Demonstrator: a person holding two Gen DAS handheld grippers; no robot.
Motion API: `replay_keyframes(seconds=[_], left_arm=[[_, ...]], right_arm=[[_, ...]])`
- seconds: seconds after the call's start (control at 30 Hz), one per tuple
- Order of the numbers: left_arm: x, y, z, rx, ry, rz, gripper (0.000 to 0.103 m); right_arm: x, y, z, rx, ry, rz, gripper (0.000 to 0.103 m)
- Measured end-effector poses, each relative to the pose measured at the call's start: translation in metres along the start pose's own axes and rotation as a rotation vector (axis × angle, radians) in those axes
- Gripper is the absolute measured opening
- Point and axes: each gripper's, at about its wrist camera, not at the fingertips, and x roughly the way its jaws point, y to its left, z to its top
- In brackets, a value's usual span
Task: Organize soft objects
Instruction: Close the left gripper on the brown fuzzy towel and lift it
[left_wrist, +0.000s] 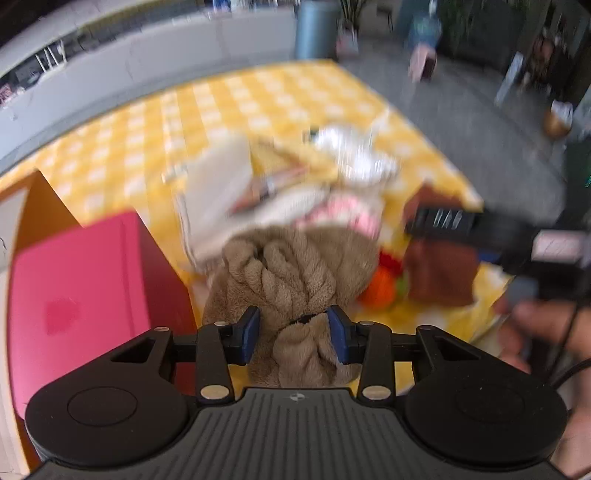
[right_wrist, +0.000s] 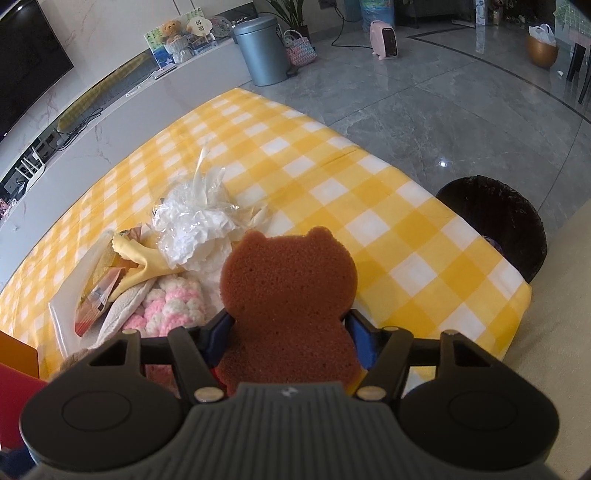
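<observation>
A tan fluffy cloth (left_wrist: 288, 273), bunched and tied with a dark band, sits between the blue pads of my left gripper (left_wrist: 293, 330), which is shut on it. My right gripper (right_wrist: 290, 332) is shut on a brown bear-shaped sponge (right_wrist: 288, 280) held upright above the table. The sponge (left_wrist: 439, 273) also shows at the right of the blurred left wrist view. Beyond both lies a pile of soft things: a white plastic-wrapped bundle (right_wrist: 192, 225), a pink-and-white knitted piece (right_wrist: 173, 302) and a yellow cloth (right_wrist: 147, 266).
The table wears a yellow checked cloth (right_wrist: 369, 206). A pink box (left_wrist: 81, 295) and an orange box (left_wrist: 40, 206) stand at the left. A small orange-and-red thing (left_wrist: 380, 284) lies by the sponge. A black round bin (right_wrist: 509, 229) stands off the right edge.
</observation>
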Motion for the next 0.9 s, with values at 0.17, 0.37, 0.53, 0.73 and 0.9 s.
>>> replay_keyframes(seconds=[0.17, 0.37, 0.53, 0.73, 0.9], left_arm=[[0.033, -0.009, -0.012, -0.076, 0.008, 0.068, 0.069], [0.056, -0.021, -0.006, -0.140, 0.017, 0.171, 0.086], [0.061, -0.020, -0.012, -0.155, -0.024, 0.247, 0.056], [0.029, -0.017, -0.016, -0.097, -0.054, 0.183, 0.054], [-0.012, -0.021, -0.010, -0.059, -0.125, 0.116, 0.054]], right_arm=[[0.002, 0.000, 0.000, 0.001, 0.009, -0.001, 0.065], [0.003, 0.000, 0.000, -0.002, 0.012, 0.006, 0.065], [0.003, -0.001, 0.000, -0.005, 0.011, 0.010, 0.065], [-0.002, 0.001, -0.001, -0.019, -0.006, 0.025, 0.065], [-0.012, 0.000, -0.003, -0.025, -0.039, 0.036, 0.065]])
